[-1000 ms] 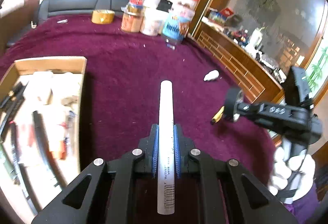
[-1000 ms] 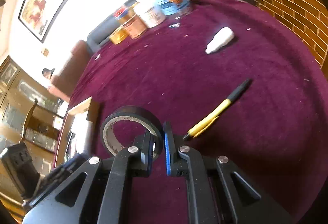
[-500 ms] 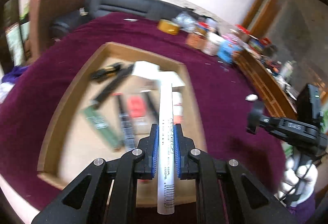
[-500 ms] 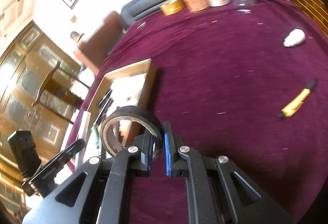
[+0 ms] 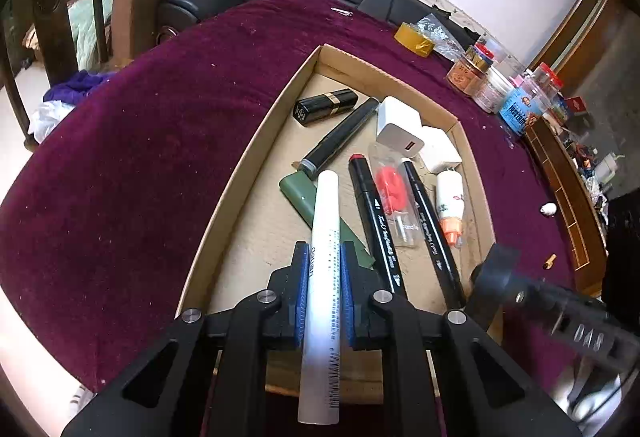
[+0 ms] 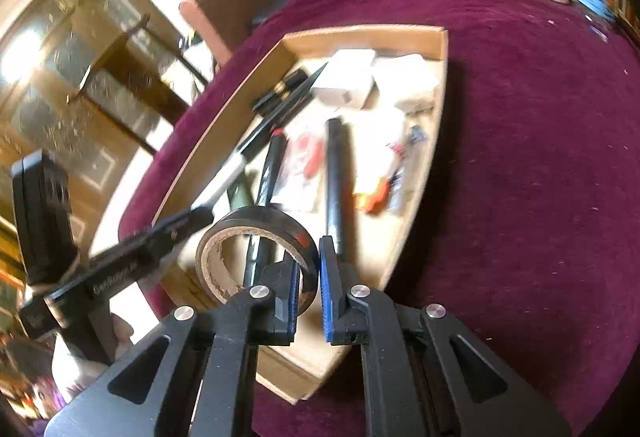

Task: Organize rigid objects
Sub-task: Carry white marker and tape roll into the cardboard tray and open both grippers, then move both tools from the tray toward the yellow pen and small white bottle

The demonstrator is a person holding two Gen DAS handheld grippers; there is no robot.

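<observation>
My left gripper point(image 5: 324, 257) is shut on a long white tube point(image 5: 323, 249) and holds it over the near end of a shallow cardboard box point(image 5: 248, 153). My right gripper point(image 6: 308, 253) is shut on the wall of a black tape roll point(image 6: 256, 237) and holds it above the box's near corner point(image 6: 404, 237). The tape roll and right gripper also show in the left wrist view point(image 5: 494, 273). The box holds black markers point(image 5: 374, 213), a white charger point(image 5: 398, 129), a lipstick point(image 5: 326, 105), a green case and a small glue bottle.
The box lies on a purple cloth table point(image 5: 140, 157). Jars and a yellow tape roll point(image 5: 414, 39) stand at the far edge. A small white object point(image 5: 548, 208) and a yellow pen tip point(image 5: 550, 260) lie to the right. Chairs stand beyond the table.
Both grippers have swung left from the open cloth to over the box, carrying the tube and the tape roll. The box has come closer in both views.
</observation>
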